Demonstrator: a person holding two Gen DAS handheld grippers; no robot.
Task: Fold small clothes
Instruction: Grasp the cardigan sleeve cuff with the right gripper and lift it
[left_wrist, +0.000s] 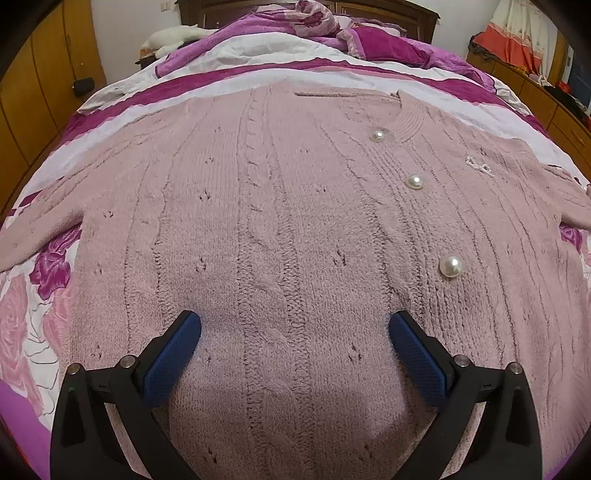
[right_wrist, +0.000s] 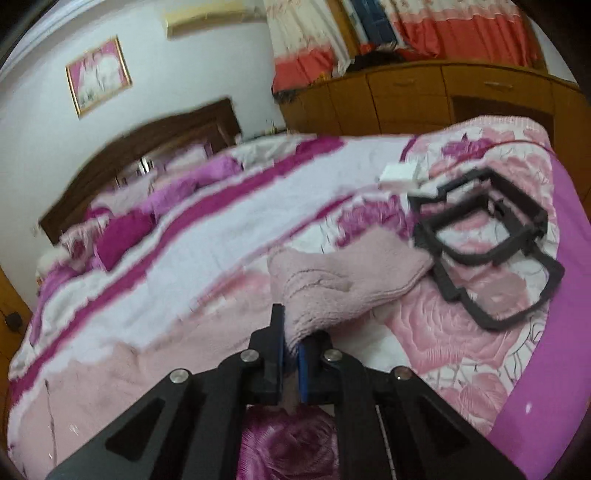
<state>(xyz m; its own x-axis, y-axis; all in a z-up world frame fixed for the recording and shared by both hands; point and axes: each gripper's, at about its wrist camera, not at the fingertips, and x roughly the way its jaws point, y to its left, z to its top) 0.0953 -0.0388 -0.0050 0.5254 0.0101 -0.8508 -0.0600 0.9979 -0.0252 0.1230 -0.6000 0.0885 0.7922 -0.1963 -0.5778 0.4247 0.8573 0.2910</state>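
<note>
A pink cable-knit cardigan (left_wrist: 280, 206) with pearl buttons (left_wrist: 450, 266) lies spread flat on the bed, collar at the far side. My left gripper (left_wrist: 295, 332) is open just above its lower body, blue pads (left_wrist: 173, 350) wide apart and empty. In the right wrist view my right gripper (right_wrist: 291, 332) is shut on the cardigan's pink sleeve (right_wrist: 343, 277) and holds the cuff end lifted above the bedspread. The cardigan's body shows at the lower left of that view (right_wrist: 92, 387).
The floral pink and magenta bedspread (right_wrist: 461, 332) covers the bed. Black frame-like holders (right_wrist: 491, 240) and a small white box (right_wrist: 399, 173) lie near the bed's right edge. Pillows and bunched bedding (left_wrist: 317, 18) sit by the headboard. Wooden cabinets (right_wrist: 406, 96) stand beyond.
</note>
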